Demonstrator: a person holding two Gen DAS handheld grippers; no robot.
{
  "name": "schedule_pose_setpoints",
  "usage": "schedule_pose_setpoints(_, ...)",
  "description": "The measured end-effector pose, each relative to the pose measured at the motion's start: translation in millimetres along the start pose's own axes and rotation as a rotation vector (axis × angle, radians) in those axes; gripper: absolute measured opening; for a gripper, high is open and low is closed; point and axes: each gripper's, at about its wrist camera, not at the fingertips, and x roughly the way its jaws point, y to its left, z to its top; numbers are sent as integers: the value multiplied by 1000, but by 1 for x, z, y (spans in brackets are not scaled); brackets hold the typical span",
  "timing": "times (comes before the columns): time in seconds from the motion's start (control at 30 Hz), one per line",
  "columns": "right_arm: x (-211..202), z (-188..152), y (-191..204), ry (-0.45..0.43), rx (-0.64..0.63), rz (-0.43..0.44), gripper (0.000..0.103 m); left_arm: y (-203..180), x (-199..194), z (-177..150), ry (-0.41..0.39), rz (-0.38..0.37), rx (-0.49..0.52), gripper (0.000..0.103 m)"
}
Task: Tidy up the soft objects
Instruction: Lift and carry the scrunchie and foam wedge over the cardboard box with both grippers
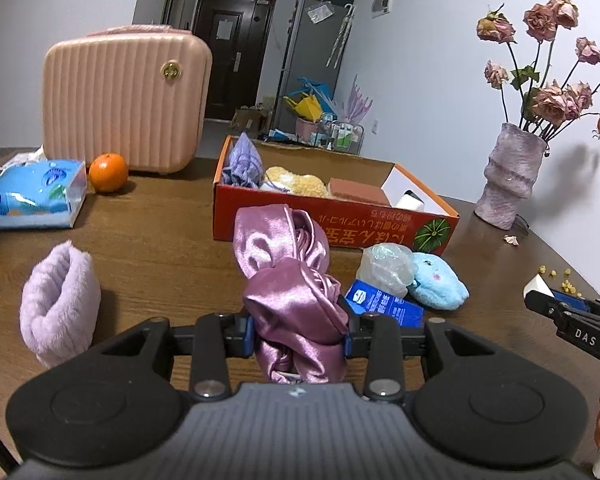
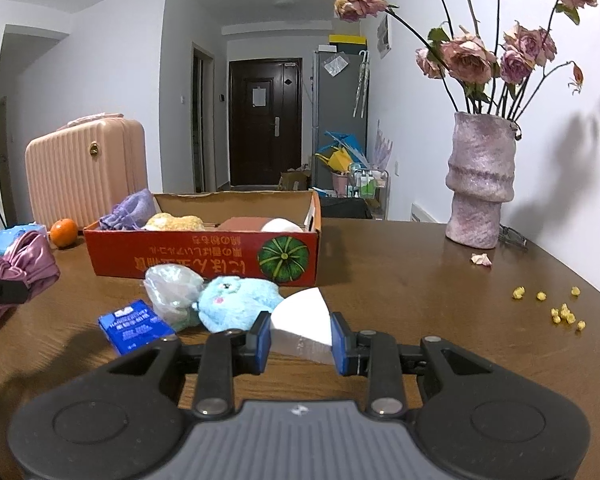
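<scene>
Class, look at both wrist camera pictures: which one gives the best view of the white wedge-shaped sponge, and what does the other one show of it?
The right wrist view: the white wedge-shaped sponge sits large and central, clamped in the right claw. The left wrist view shows only a white corner of it at the right claw's tip.

The satin cloth (image 1: 288, 280) is glossy pink, smooth and creased. The purple towel (image 1: 58, 304) and blue plush (image 2: 236, 304) look fuzzy and matt. The table (image 2: 420, 300) is polished brown wood; the box (image 2: 204, 256) printed cardboard; the vase (image 2: 480, 184) rough, grainy.
</scene>
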Motion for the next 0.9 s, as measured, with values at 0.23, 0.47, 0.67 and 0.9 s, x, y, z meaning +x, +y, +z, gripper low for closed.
schedule_pose_setpoints(0.23,1,12,11,-24,-28,11,30,-2,-3,9,-28,11,17,37)
schedule_pose_setpoints(0.47,7,29,23,-61,-45,24,30,-7,-2,22,-57,11,28,37)
schedule_pose_setpoints(0.67,15,42,31,-90,-44,35,30,-12,2,34,-82,4,29,37)
schedule_pose_setpoints(0.9,31,55,38,-118,-35,49,30,-20,8,49,-119,10,38,37)
